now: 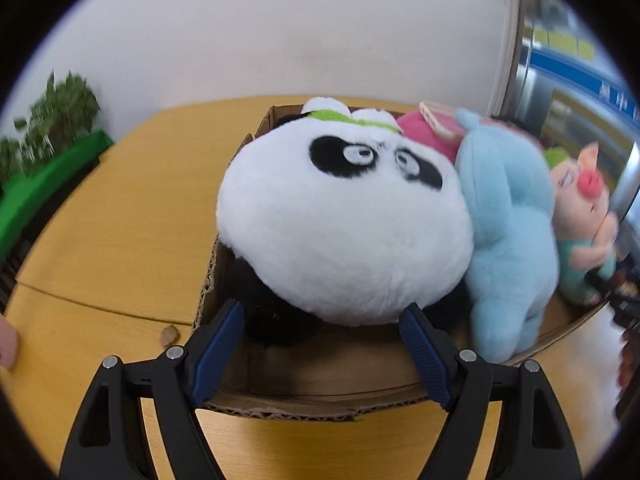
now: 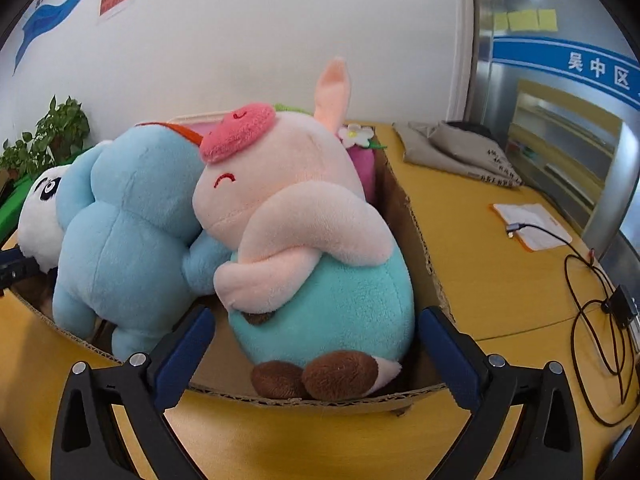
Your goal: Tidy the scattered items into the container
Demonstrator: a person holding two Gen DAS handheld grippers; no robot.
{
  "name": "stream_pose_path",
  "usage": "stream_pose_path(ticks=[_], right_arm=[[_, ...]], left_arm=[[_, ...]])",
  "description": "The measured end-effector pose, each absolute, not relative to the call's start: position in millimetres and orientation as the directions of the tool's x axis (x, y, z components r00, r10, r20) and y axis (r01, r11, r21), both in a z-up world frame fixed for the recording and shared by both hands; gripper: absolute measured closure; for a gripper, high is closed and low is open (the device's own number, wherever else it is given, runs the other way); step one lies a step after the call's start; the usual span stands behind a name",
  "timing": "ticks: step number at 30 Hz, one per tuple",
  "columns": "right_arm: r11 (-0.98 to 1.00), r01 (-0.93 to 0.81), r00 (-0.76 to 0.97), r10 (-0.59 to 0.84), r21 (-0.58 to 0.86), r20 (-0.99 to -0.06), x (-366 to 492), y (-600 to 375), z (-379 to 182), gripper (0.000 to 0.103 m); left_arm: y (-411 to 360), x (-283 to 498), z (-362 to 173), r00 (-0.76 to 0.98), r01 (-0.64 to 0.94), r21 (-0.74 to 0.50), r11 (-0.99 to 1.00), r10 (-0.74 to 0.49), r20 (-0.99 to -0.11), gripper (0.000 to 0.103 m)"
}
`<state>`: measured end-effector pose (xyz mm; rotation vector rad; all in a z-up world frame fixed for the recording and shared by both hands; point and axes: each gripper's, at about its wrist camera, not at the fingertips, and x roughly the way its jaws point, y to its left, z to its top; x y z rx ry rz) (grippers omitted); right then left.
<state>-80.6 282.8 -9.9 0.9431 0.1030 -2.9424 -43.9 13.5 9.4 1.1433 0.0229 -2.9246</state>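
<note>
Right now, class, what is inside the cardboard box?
The cardboard box holds a panda plush, a blue plush and a pig plush, with something pink behind. The toys hide the box floor.

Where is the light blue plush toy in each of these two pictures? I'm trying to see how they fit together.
Left wrist view: the blue plush is right of centre, pressed against the panda, with the pig at the far right.
Right wrist view: the blue plush is left of centre, between the panda at the left edge and the pig.
Shared landmark: the cardboard box holding all three.
</note>
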Motion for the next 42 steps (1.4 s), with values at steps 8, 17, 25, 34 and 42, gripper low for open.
stream_pose_path(ticks=[8,17,25,34,42], right_arm=[[-0.996,0.076,-0.865,-0.042,-0.048,-0.500,-71.8,282.9,-13.3,0.000],[-0.996,0.074,-0.870,-0.042,-0.047,-0.492,-72.8,283.8,-13.6,0.000],[-0.997,0.071,-0.869,-0.041,-0.041,-0.493,-73.4,286.1,-11.5,0.000],[-0.997,0.071,-0.869,-0.041,-0.042,-0.493,-73.5,285.8,-11.8,0.000],[-0.997,0.070,-0.869,-0.041,-0.041,-0.493,-73.3,285.1,-11.8,0.000]], left_arm=[[17.8,-25.6,1.8,-0.836,0.036,-0.009,-0.999,-0.026,-0.548,0.019],[13.7,-28.7,3.0,-0.875,0.014,-0.020,-1.000,-0.003,-0.484,0.010],[14.9,-38.5,2.2,-0.874,-0.011,-0.010,-1.000,0.014,-0.486,0.001],[15.2,-37.6,1.6,-0.874,-0.010,-0.012,-1.000,0.015,-0.486,0.001],[14.9,-37.4,1.5,-0.874,-0.011,-0.012,-1.000,0.015,-0.486,0.001]])
